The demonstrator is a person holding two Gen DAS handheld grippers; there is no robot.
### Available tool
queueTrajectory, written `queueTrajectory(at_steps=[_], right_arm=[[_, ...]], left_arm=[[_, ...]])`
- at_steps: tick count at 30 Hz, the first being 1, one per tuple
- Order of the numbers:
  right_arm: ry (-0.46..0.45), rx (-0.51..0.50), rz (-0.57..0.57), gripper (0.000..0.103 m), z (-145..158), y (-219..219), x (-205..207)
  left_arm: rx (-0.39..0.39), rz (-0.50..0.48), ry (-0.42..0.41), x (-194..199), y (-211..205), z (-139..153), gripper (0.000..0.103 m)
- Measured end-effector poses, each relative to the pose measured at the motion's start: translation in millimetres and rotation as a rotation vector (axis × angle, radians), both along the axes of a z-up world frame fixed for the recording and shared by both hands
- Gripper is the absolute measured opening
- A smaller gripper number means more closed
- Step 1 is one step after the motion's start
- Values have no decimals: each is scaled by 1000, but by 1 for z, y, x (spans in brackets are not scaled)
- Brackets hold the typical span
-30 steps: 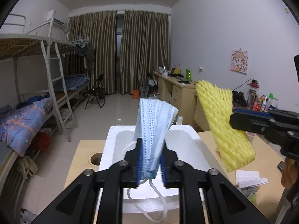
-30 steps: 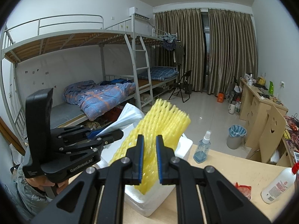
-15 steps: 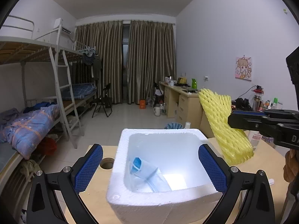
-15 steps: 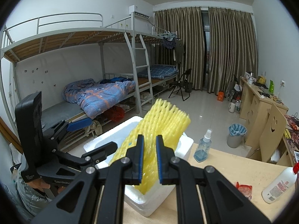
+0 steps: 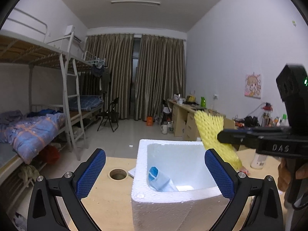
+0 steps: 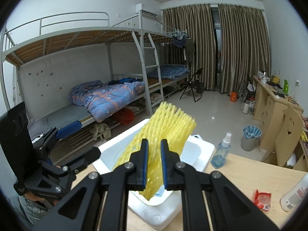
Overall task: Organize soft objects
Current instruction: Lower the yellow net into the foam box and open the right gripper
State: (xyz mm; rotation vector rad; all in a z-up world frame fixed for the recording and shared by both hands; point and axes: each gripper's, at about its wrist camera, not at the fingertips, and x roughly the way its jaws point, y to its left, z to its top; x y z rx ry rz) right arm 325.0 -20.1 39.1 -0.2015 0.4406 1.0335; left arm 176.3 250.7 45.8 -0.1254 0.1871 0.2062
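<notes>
Both wrist views look forward along their jaws, close above the white foam box on the counter. They share the box, curtains, and bunk beds at frame left.

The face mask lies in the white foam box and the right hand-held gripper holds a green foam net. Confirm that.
Not quite: the foam net in the right hand-held gripper is yellow, as the right wrist view shows. The face mask does lie in the white foam box.
</notes>
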Motion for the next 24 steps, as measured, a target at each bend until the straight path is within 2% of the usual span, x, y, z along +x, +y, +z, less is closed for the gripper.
queueTrajectory(at_steps=[4,7,8,10,12,24], right_arm=[[21,7,6,15,-4,1,6],[22,11,16,18,-6,1,5],[23,13,17,21,-6,1,7],[32,17,19,42,-7,-1,7],[35,20,16,53,-5,-2,7],[38,17,-2,54,-3,-3,8]], left_arm=[[-47,-6,-21,-3,3,-3,103],[-37,-3,-10,1,-1,-4,103],[-33,-2,-7,2,-3,-5,103],[-33,-3,-6,3,-5,-6,103],[-31,-3,-3,3,-5,-7,103],[-27,-1,20,7,-7,-12,103]])
